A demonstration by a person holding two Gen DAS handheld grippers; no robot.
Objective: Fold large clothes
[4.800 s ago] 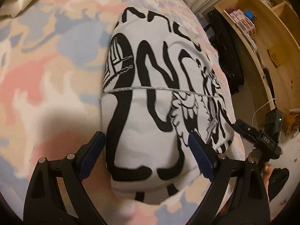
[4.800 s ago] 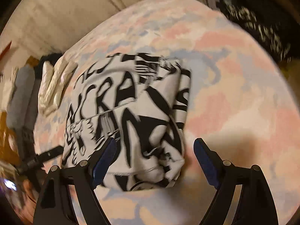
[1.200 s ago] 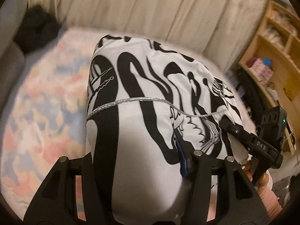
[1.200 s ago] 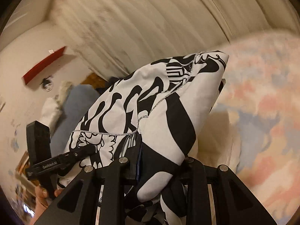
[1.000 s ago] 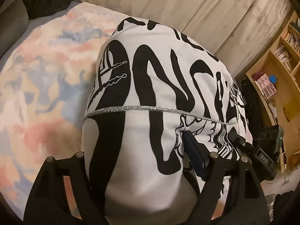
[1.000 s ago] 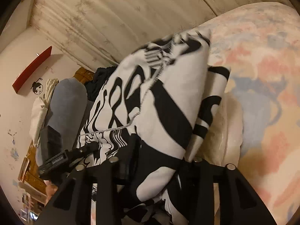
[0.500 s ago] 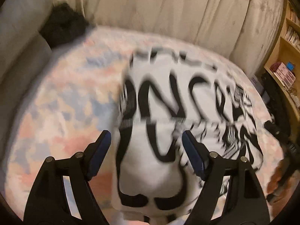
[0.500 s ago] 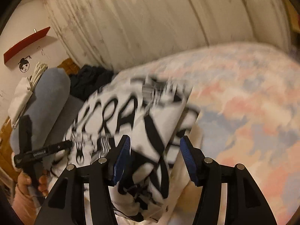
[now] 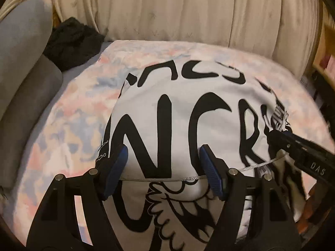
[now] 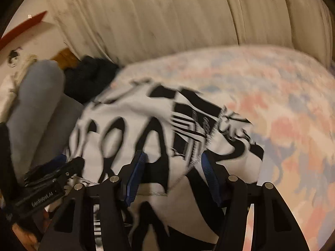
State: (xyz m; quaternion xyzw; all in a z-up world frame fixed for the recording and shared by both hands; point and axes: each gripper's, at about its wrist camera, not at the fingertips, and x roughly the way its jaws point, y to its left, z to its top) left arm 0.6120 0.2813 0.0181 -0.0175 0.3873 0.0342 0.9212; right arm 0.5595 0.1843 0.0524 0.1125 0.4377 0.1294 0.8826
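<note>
Now both my left tool (image 9: 162, 172) and right tool (image 10: 170, 176) stand released, the left closing with only air between its pads, over the soft, floppy folded garment (image 9: 188, 125); I'd grip its thick folded edge.

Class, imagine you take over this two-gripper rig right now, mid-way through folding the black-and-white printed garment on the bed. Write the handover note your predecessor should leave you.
Left gripper: jaws apart, closing a little, nothing pinched; the garment lies beyond its pads.
Right gripper: jaws apart, no cloth gripped as far as the blur shows.
Garment: a folded bundle lying on the pastel bedspread, silver seam line across the near part.
Done: it is folded into a compact block and let go.
Left: check that the edges are square, tidy any loose flap, and probably move on to the next piece.
</note>
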